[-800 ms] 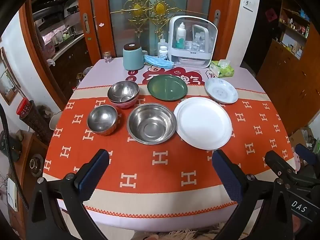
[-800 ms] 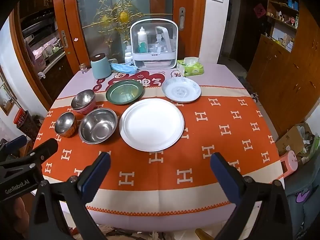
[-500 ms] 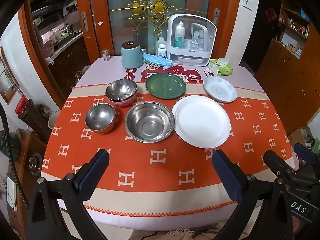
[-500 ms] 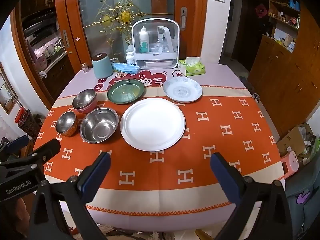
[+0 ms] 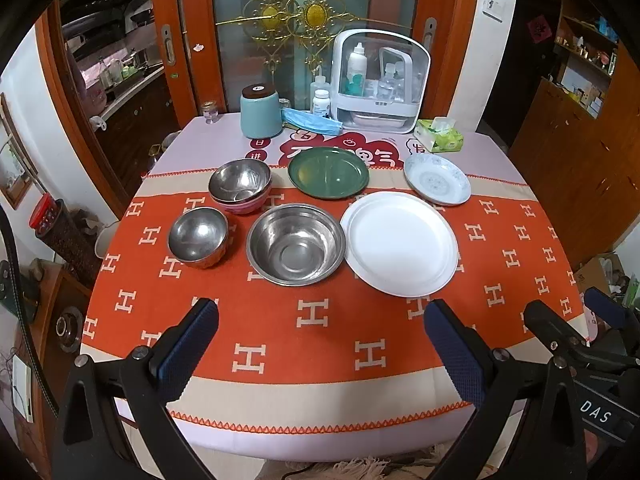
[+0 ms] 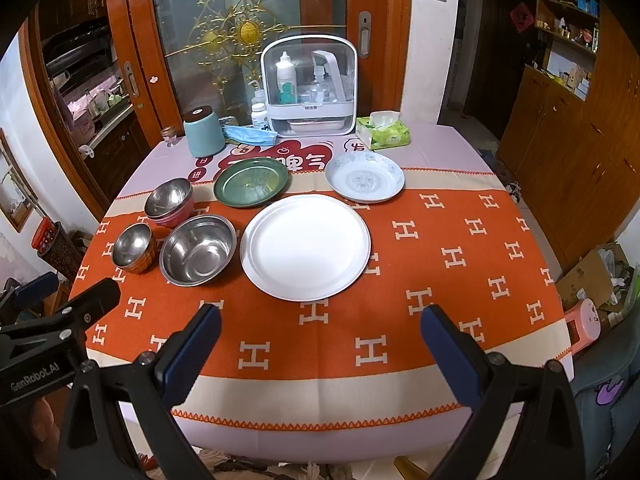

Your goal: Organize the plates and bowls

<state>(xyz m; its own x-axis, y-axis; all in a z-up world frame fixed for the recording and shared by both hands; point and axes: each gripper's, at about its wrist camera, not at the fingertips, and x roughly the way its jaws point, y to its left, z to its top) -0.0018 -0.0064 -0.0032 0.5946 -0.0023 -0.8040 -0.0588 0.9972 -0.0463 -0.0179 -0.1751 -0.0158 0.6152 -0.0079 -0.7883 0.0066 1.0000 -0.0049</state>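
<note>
A large white plate (image 5: 400, 242) (image 6: 306, 246) lies mid-table, with a large steel bowl (image 5: 295, 243) (image 6: 198, 249) to its left. A small steel bowl (image 5: 198, 237) (image 6: 133, 247) sits further left. A steel bowl nested in a pink bowl (image 5: 240, 186) (image 6: 170, 202), a green plate (image 5: 328, 172) (image 6: 251, 182) and a patterned white plate (image 5: 437, 179) (image 6: 364, 178) lie behind. My left gripper (image 5: 320, 338) and right gripper (image 6: 320, 338) are both open and empty, above the table's near edge.
At the table's back stand a teal canister (image 5: 261, 111), a white storage case with bottles (image 5: 380, 80), a blue face mask (image 5: 312, 122) and a tissue pack (image 5: 438, 134). Wooden cabinets (image 6: 580, 128) stand to the right.
Both grippers have drifted slightly nearer the table, so the dishes look a little larger. Nothing on the table has moved.
</note>
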